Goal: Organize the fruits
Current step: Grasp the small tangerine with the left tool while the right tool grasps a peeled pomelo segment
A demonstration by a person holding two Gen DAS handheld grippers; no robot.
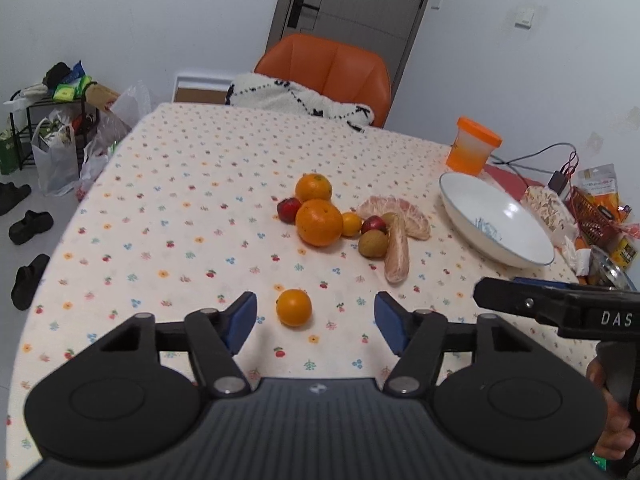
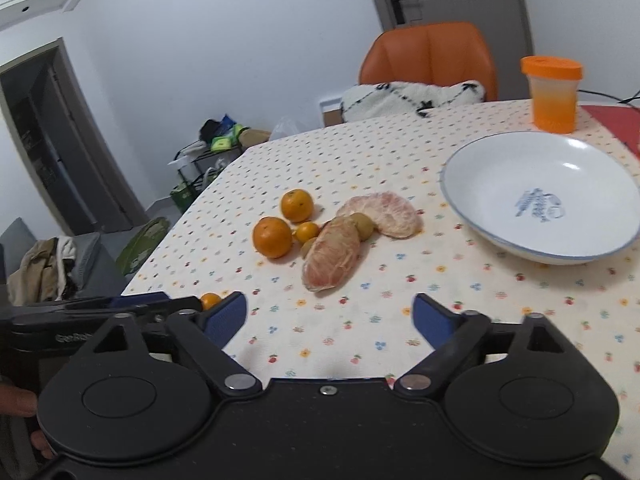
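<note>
Nearest the front edge of the table (image 1: 168, 184), the left gripper (image 1: 316, 318) hangs low with its blue pads spread wide, nothing between them. Just beyond its tips sits a lone small orange (image 1: 294, 307), alone on the flowered cloth and clear of both pads. Off to the right in that view, the right gripper's black body pokes in, a hand wrapped on its handle at the frame edge.

Over on the right wrist view, the right gripper (image 2: 330, 314) is spread wide too, empty, hovering above bare cloth. The left tool's body lies along the lower left there, and that same small orange peeks out just past it.

Further in, toward the table's middle, the main cluster: a big orange (image 1: 319, 223) in front, a second orange (image 1: 313, 188) right behind it and touching, a red fruit (image 1: 289, 209) tucked at their left. A little yellow-orange fruit (image 1: 351, 223) presses against the big one's right side. Next comes another small red fruit (image 1: 374, 224), a brownish-green round fruit (image 1: 373, 243) just in front of it, and two peeled pomelo segments (image 1: 397, 254), one pointing toward the camera, the other (image 1: 390, 208) curving behind.

Right of the pile, near the table's right edge, a white bowl (image 2: 500, 168) with a blue rim, nothing in it but a blue mark on its floor. Behind it, at the far right corner, an orange-lidded tub (image 2: 554, 94). Past the far edge, an orange chair (image 1: 332, 64) with a white blanket draped on it.
</note>
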